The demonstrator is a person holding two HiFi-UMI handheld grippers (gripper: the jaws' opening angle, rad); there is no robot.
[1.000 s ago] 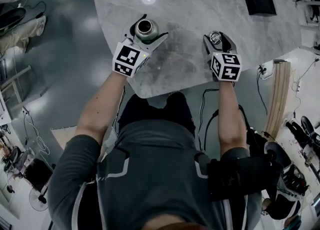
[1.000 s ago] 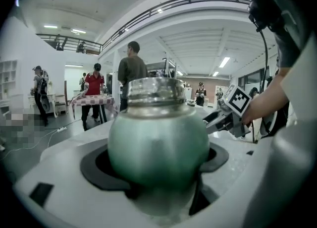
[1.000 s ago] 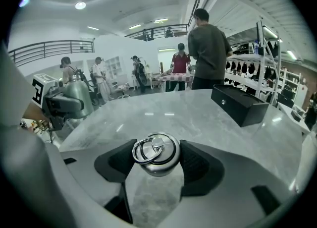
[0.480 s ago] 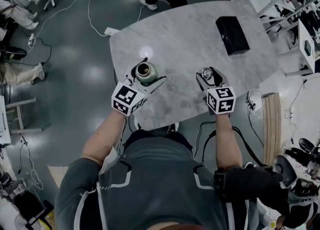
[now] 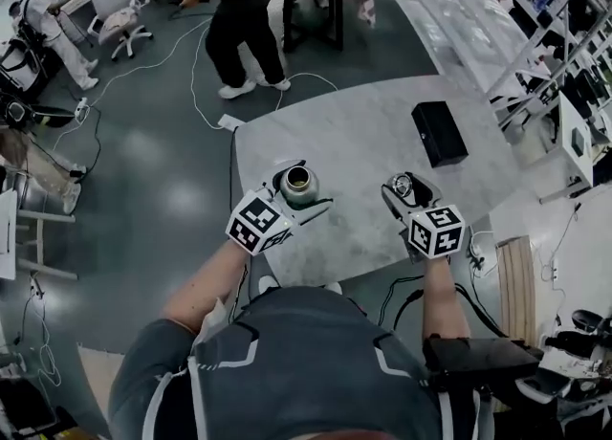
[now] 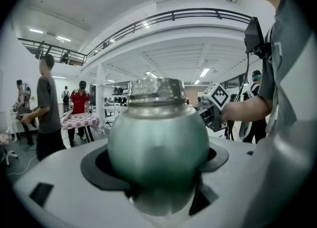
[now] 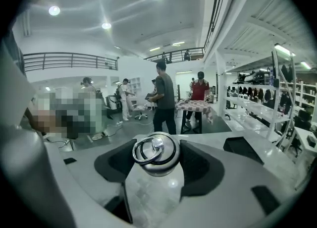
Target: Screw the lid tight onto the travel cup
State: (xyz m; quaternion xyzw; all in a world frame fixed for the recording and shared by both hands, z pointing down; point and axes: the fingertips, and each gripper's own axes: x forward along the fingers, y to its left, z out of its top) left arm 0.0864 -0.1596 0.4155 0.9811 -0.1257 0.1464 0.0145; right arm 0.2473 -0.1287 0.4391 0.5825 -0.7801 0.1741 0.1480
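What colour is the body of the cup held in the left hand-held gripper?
Metallic green. The round steel travel cup shows best in the left gripper view.

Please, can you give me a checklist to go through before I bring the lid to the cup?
1. Travel cup clamped in left gripper: ok.
2. Cup upright, its mouth open and facing up: ok.
3. Lid clamped in right gripper, ring side up: ok.
4. Lid lined up over the mouth: not ok, the two are apart, side by side.
5. Threads clean and undamaged: cannot tell.
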